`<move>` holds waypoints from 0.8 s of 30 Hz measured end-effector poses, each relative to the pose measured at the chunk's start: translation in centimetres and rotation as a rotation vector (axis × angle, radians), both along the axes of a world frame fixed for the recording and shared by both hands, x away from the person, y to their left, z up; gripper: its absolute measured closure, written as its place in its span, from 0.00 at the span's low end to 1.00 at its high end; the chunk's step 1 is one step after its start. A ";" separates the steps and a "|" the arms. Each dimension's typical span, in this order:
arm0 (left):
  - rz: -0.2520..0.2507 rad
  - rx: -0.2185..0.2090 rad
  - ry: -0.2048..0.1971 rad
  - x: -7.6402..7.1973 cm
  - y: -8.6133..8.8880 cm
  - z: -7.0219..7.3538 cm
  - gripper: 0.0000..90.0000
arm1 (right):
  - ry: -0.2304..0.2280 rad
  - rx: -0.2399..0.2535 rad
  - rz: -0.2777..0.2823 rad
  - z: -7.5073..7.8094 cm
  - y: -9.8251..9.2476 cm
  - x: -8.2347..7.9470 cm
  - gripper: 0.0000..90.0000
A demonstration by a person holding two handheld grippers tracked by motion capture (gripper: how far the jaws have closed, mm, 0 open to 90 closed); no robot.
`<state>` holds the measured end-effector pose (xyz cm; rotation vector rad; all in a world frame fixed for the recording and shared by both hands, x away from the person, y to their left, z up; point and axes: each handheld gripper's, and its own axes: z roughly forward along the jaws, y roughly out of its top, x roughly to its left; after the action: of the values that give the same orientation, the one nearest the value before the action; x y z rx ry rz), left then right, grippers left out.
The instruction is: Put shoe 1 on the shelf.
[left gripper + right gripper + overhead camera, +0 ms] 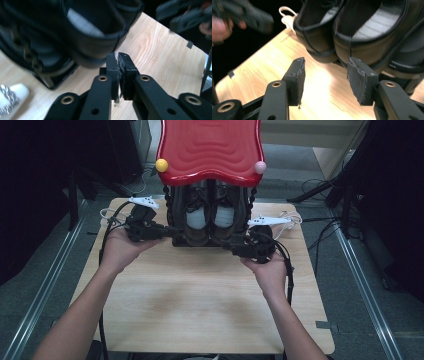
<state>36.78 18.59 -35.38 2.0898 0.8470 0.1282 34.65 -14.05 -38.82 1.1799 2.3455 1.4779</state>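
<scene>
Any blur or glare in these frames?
Left gripper view: shoe and far gripper smeared, fingers sharp. Right gripper view: hand blurred, bright glare on the table. High view: sharp, dim surroundings.

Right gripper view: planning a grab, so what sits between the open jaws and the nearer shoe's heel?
Nothing: bare wooden table runs from the right hand-held gripper to the shoe, whose heel nearly meets one jaw.
</scene>
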 end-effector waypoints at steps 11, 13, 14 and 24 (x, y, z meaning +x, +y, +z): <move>-0.068 -0.021 -0.056 3.2 -2.6 5.9 1.00 | -0.005 -0.012 0.031 -1.8 0.2 -0.1 0.69; -0.066 -0.026 -0.063 3.8 -3.0 7.0 1.00 | 0.009 -0.012 0.044 -2.1 0.4 0.2 0.73; -0.069 -0.034 -0.063 4.1 -3.1 7.5 1.00 | 0.020 -0.011 0.054 -2.3 0.5 0.3 0.75; -0.058 -0.009 -0.108 6.3 -4.9 11.3 1.00 | 0.050 0.013 0.072 -3.3 0.8 1.4 0.96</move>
<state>43.08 13.65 -24.10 2.0776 0.7198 0.2041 36.01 -13.25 -42.08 1.1607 2.4393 1.5046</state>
